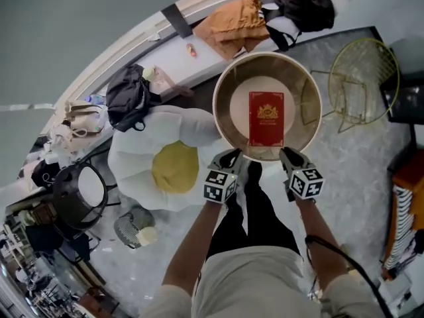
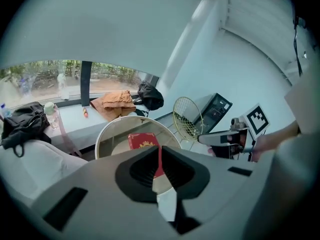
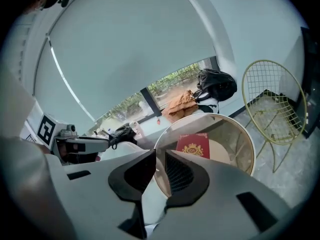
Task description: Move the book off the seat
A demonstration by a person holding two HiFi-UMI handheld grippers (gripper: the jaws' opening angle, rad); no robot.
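Book (image 2: 142,140) bottom behind tongs (image 2: 159,151) on seat (image 2: 114,140)

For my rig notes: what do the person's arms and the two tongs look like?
The left tongs and right tongs have grey bodies, black ribbed pads and a cube of black-and-white square markers. A black cable runs along the right arm. Forearms bare; pale top.

carrier: round gold metal bowl seat (image 1: 224,88), frame centre | on it: red rectangular book with gold crest (image 1: 266,118), lying flat mid-bowl | upper frame: white window ledge (image 1: 207,58) bears crumpled orange cloth (image 1: 232,24), black bag (image 1: 305,2)
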